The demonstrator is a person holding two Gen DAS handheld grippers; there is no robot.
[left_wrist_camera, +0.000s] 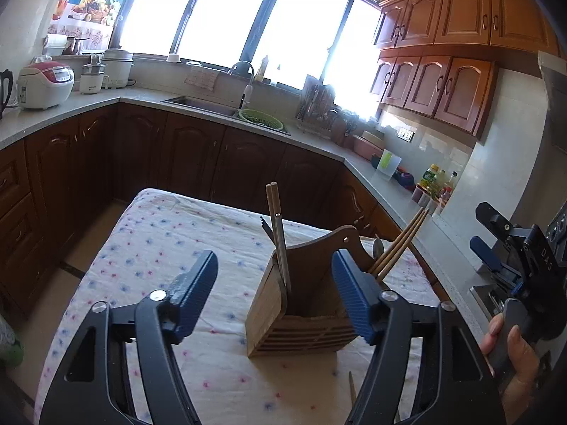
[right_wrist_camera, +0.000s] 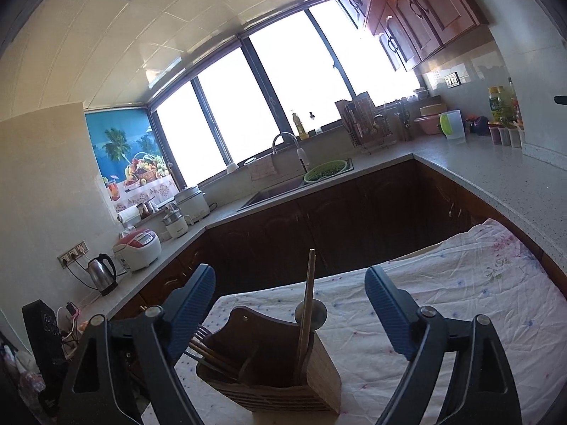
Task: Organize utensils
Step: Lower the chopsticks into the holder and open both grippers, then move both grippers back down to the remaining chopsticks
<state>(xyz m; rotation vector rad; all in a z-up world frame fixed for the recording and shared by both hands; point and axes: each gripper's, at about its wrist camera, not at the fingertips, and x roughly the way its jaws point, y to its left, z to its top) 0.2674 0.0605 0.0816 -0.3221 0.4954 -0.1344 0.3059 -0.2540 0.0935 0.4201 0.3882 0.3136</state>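
Note:
A wooden utensil holder (left_wrist_camera: 301, 304) stands on the floral tablecloth (left_wrist_camera: 170, 248); it also shows in the right wrist view (right_wrist_camera: 276, 372). It holds chopsticks (left_wrist_camera: 400, 244), a metal utensil handle (left_wrist_camera: 281, 255) and a spoon (left_wrist_camera: 377, 247). In the right wrist view chopsticks (right_wrist_camera: 306, 315), a spoon (right_wrist_camera: 320, 313) and a fork (right_wrist_camera: 200, 333) stick out of it. My left gripper (left_wrist_camera: 274, 276) is open and empty just above and before the holder. My right gripper (right_wrist_camera: 290, 297) is open and empty, held above the holder; it shows at the right edge of the left wrist view (left_wrist_camera: 503, 248).
One more stick-like utensil tip (left_wrist_camera: 352, 384) lies on the cloth near the holder. Dark cabinets and a grey countertop (left_wrist_camera: 319, 141) with a sink (left_wrist_camera: 202, 104), rice cookers (left_wrist_camera: 44, 85), a kettle (right_wrist_camera: 102, 272) and bottles (left_wrist_camera: 434, 180) surround the table.

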